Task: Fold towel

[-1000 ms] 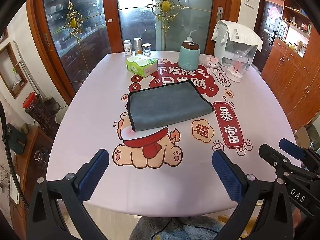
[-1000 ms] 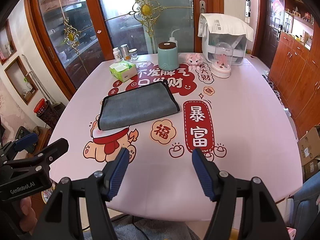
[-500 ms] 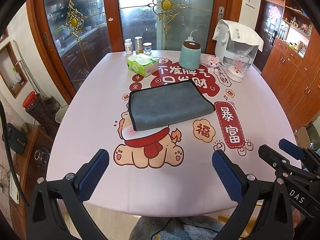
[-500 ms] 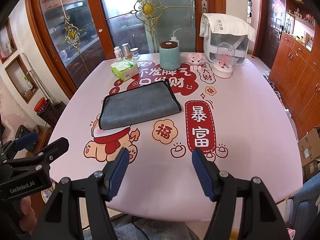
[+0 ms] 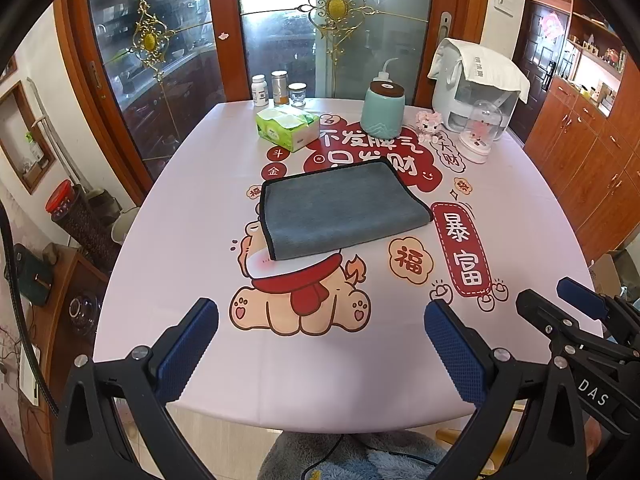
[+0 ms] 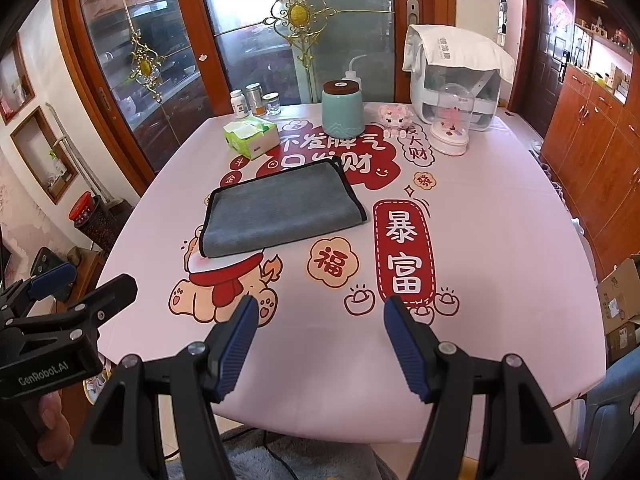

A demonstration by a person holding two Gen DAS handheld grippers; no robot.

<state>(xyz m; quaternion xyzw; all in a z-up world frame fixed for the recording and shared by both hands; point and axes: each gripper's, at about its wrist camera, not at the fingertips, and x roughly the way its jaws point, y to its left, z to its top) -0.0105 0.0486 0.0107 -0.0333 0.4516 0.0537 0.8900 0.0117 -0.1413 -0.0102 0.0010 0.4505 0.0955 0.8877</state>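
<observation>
Towel: grey towel [image 5: 340, 208] lies folded flat mid-bench, over the red print, well apart from both tools.
Left tool [image 5: 320, 344]: fingers spread wide, empty, at the near edge.
Right tool [image 6: 318, 340]: fingers apart, empty; only its view shows the cardboard boxes [image 6: 620, 300] at right.
Far side: tissue box [image 5: 286, 128], teal jar [image 5: 382, 110], glass dome [image 5: 480, 132].
Bench [image 5: 180, 220]: nothing stands between tools and towel.

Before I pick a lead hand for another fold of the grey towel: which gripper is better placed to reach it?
Left, marginally. The towel lies nearly straight ahead of the open left gripper, while it sits off to the left of the open right gripper. Both are back at the near table edge, holding nothing.
</observation>
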